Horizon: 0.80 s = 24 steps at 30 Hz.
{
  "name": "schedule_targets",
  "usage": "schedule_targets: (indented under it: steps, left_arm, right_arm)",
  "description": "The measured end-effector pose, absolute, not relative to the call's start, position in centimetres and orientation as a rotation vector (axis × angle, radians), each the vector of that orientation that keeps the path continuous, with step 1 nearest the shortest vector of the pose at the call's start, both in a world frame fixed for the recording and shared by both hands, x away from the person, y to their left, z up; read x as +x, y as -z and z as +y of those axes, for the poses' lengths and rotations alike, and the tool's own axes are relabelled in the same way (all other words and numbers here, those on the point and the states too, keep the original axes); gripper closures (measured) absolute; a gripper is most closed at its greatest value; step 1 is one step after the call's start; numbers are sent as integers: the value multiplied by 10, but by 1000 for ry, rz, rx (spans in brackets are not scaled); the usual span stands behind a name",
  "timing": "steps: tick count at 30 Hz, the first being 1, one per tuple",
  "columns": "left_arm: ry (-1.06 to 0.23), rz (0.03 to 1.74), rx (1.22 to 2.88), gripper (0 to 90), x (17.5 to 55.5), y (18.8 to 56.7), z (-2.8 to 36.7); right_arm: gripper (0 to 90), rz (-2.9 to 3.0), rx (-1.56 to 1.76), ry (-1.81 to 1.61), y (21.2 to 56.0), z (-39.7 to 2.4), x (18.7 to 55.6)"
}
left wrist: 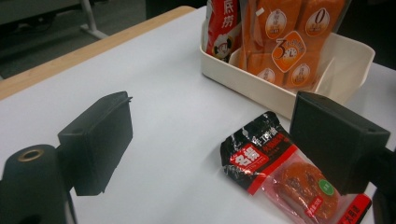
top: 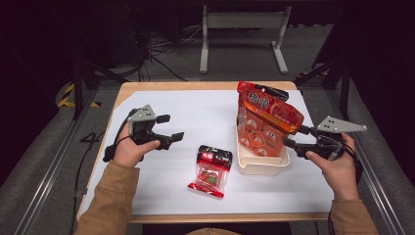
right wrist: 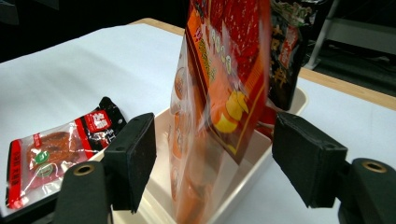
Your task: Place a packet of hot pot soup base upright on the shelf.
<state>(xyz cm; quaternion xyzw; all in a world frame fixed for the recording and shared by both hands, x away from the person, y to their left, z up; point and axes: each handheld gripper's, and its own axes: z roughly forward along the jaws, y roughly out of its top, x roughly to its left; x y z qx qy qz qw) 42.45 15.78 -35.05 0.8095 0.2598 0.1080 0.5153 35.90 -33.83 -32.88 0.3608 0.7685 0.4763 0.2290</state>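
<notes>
Currently: packing snack packets into cream tray [top: 262, 166] near right edge of table [top: 166, 105].

Right gripper [top: 292, 137]: jaws apart, straddling upright orange packet [top: 271, 115] without pressing; packet stands in tray, leaning, long axis near vertical, top tilted toward right gripper.

Left gripper [top: 171, 128]: jaws wide apart, empty, over left half of table.

Red-black packet [top: 211, 170]: flat on table near front edge, just left of tray, right of left gripper's fingers; long axis front to back, black end toward far edge. Left hand [top: 128, 149] nearer; likely next pick.
</notes>
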Motion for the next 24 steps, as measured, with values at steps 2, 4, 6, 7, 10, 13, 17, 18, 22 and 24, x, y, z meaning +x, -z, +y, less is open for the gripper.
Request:
schedule_targets:
  steps: [2,4,6,7,10,13,17,18,22,24]
  left_arm:
    - [-264,618,1953,141,426,351,156]
    - [-240,617,1966,141,427,353,152]
    - [-236,613,1975,142,429,354,149]
    - [-231,617,1976,142,429,355,147]
    - [-215,610,1989,142,431,356,143]
    - [-203,613,1995,142,432,357,139]
    - [-186,604,2012,142,435,361,131]
    - [-178,604,2016,142,436,362,129]
    - [-157,593,2038,142,439,367,121]
    - [-157,592,2040,142,441,369,118]
  right_arm:
    - [314,2110,991,-1307,327,-341,354]
    - [317,2106,995,-1300,327,-343,351]
    - [337,2115,995,-1286,326,-346,346]
    - [363,2122,995,-1282,325,-348,344]
    - [421,2162,967,-1266,322,-351,340]
    - [444,2184,952,-1258,320,-352,337]
    - [445,2210,941,-1254,320,-351,332]
    - [444,2215,940,-1255,320,-351,331]
    - [419,2217,941,-1279,319,-349,327]
    - [411,2214,941,-1285,319,-349,326]
